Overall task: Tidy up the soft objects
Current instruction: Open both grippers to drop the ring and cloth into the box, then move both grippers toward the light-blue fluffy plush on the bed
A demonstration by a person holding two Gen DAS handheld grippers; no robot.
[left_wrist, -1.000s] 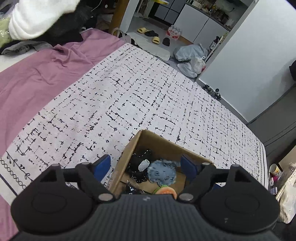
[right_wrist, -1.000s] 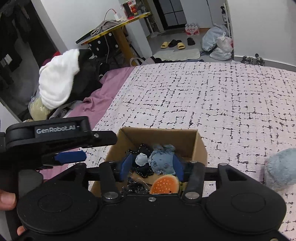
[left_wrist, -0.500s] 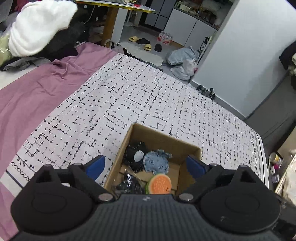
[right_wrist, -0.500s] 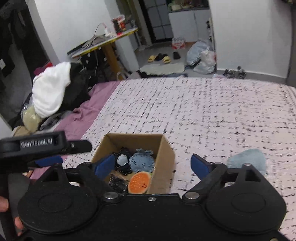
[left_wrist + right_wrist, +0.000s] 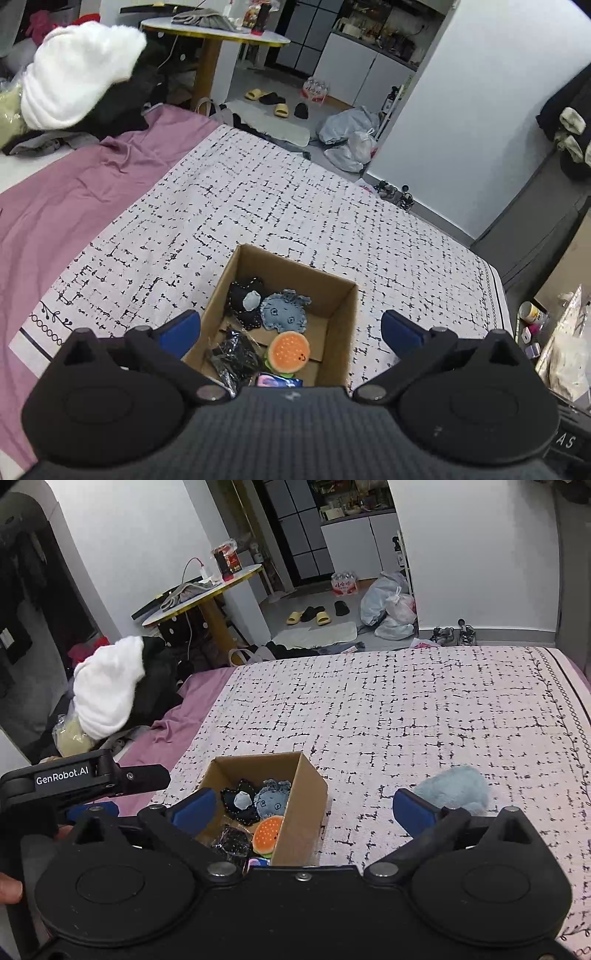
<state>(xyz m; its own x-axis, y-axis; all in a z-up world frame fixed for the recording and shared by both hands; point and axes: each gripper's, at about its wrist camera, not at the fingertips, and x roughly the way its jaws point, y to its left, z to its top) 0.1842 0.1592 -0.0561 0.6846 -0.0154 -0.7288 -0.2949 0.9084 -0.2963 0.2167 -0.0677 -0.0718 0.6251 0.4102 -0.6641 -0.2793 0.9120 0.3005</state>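
Note:
An open cardboard box [image 5: 334,317] [image 5: 304,805] sits on the checked bedspread. Inside lie a black star-shaped plush [image 5: 245,301] [image 5: 240,801], a blue round plush [image 5: 284,314] [image 5: 271,801], an orange burger plush [image 5: 288,350] [image 5: 267,834] and a shiny black bundle [image 5: 234,356]. My left gripper [image 5: 290,328] hangs above the box, jaws opening wide, nothing between the pads. My right gripper [image 5: 304,806] is also opening, empty, above the box's right wall. A pale blue fluffy plush [image 5: 456,788] lies on the bedspread right of the box, behind my right fingertip [image 5: 410,810]. The left gripper's body [image 5: 81,779] shows at the left of the right wrist view.
A mauve sheet [image 5: 62,199] covers the bed's left side, with a white and black clothes heap [image 5: 81,85] beyond. A round table [image 5: 207,594], slippers [image 5: 306,616] and bags [image 5: 388,605] stand on the floor past the bed. The bed edge [image 5: 569,686] runs along the right.
Both grippers opened wide and rose back from the box, so more of the box and bed shows. The pale blue plush is now fully visible to the right.

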